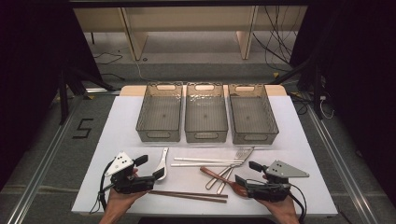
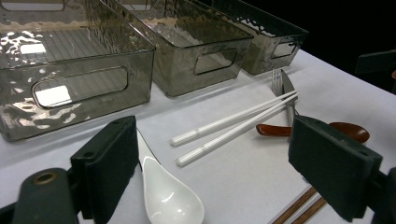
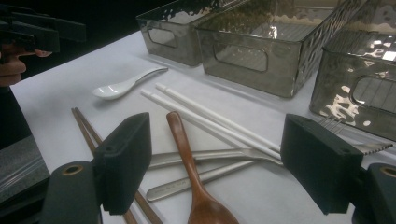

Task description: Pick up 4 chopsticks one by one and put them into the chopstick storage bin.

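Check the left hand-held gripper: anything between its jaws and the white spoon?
Nothing visible. The left hand-held gripper stands open with the white spoon bowl lying on bare table between its jaws. The white chopsticks lie apart, further out, and the brown chopsticks off to the side.

Bare table (image 1: 121,121) flanking three bins (image 1: 206,119); cutlery pile (image 1: 224,170) between both grippers

Three smoky, see-through bins stand side by side along the far part of the counter (image 1: 299,140) — left bin (image 1: 159,112), middle bin (image 1: 206,112), right bin (image 1: 252,113) — each with a cut-out handle facing front. Beyond the counter, pale wooden shelving (image 1: 187,21) and loose cables (image 1: 275,46) on the grey floor (image 1: 42,158).
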A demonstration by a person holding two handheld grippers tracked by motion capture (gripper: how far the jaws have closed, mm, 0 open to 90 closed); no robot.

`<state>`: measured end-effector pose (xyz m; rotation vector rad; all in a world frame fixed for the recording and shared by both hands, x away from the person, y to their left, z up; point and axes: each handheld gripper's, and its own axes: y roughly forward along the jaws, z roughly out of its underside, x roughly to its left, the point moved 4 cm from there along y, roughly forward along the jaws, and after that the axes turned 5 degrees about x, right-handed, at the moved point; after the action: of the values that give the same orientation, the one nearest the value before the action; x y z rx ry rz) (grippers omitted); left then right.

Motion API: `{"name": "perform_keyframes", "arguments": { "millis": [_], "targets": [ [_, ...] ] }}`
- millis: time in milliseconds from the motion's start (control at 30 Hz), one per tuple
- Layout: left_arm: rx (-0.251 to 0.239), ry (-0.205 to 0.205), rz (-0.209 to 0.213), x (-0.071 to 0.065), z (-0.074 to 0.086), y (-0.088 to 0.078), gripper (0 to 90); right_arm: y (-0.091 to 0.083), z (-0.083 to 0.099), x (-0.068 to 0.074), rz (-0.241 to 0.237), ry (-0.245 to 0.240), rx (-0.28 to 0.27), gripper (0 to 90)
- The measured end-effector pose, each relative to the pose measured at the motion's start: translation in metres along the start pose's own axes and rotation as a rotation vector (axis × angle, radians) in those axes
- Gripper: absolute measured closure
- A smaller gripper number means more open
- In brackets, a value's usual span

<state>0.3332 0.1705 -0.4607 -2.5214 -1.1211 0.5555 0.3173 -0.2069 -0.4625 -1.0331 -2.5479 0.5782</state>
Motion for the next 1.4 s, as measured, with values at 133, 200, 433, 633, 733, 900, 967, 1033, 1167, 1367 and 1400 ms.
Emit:
{"name": "perform_keyframes", "arguments": {
  "millis": [133,200,433,633,733,900,967,1033,1167,1367,1400],
  "targets": [
    [0.000,-0.001,-0.001,0.000,0.000,0.000,15.7,0.000,-0.001,0.000,-0.001,-0.002,0.006,25.8],
    [-0.001,0.000,0.000,0.000,0.000,0.000,15.7,0.000,-0.001,0.000,-0.001,-0.005,0.009,25.9],
    [0.002,0.002,0.001,0.000,0.000,0.000,15.7,0.003,-0.004,0.004,-0.009,-0.031,0.046,26.6],
    [0.002,0.001,0.000,0.000,0.000,0.001,15.7,0.006,-0.013,0.010,-0.049,-0.089,0.117,28.4],
    [0.004,0.000,-0.001,0.000,0.000,0.001,15.7,0.007,-0.017,0.012,-0.065,-0.116,0.150,30.5],
    [0.003,0.002,-0.005,0.001,0.000,0.001,15.7,0.016,-0.025,0.019,-0.084,-0.190,0.254,32.2],
    [0.004,0.003,-0.005,0.001,0.000,0.001,15.7,0.018,-0.027,0.021,-0.085,-0.200,0.266,32.9],
    [0.007,0.008,-0.007,0.000,0.000,0.001,15.7,0.026,-0.030,0.027,-0.099,-0.231,0.316,34.4],
    [0.005,0.011,-0.010,0.000,0.001,0.001,15.7,0.039,-0.032,0.035,-0.111,-0.282,0.370,36.8],
    [0.006,0.012,-0.010,0.000,0.001,0.000,15.7,0.050,-0.031,0.042,-0.128,-0.320,0.428,41.2],
    [0.006,0.011,-0.010,0.000,0.001,0.001,15.7,0.054,-0.031,0.045,-0.138,-0.331,0.444,44.1]
  ]
}}
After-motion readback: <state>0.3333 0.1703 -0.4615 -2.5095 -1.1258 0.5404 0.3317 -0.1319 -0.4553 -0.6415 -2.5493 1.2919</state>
